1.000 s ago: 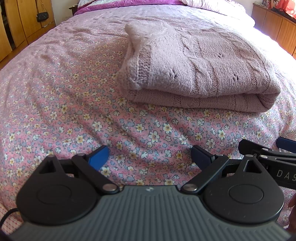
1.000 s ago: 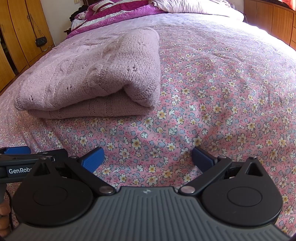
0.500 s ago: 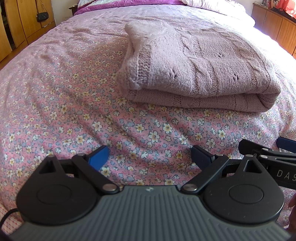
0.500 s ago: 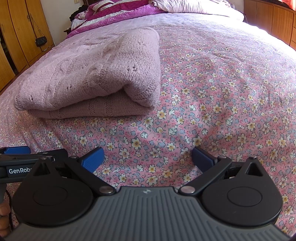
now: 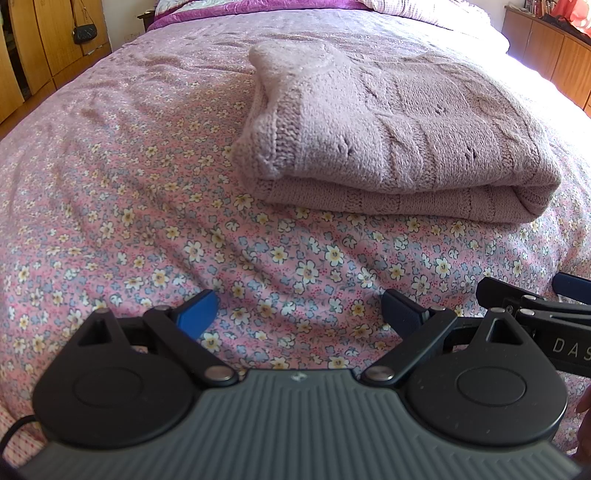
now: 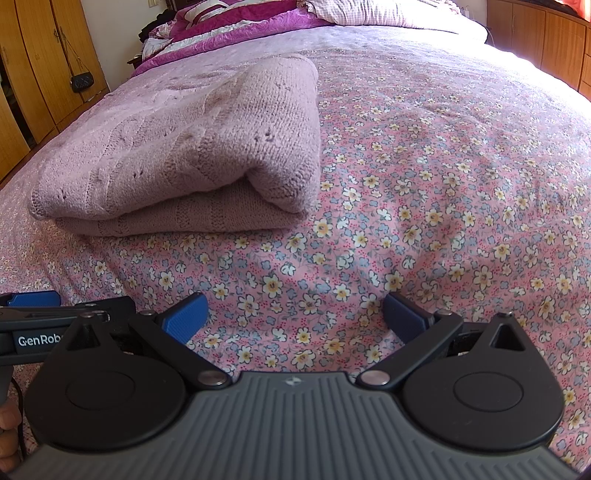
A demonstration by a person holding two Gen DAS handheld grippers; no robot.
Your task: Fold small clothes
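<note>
A mauve knitted sweater [image 5: 388, 136] lies folded into a flat stack on the floral bedspread [image 5: 129, 206]. It also shows in the right wrist view [image 6: 192, 158], at the left. My left gripper [image 5: 299, 314] is open and empty, low over the bedspread, short of the sweater's near edge. My right gripper [image 6: 293, 315] is open and empty too, over the bedspread to the right of the sweater. Each gripper shows at the edge of the other's view.
Wooden wardrobe doors with a small black bag [image 5: 84, 34] stand at the far left. Wooden cabinets [image 5: 554, 55] stand at the far right. Purple bedding and pillows [image 6: 240, 22] lie at the head of the bed.
</note>
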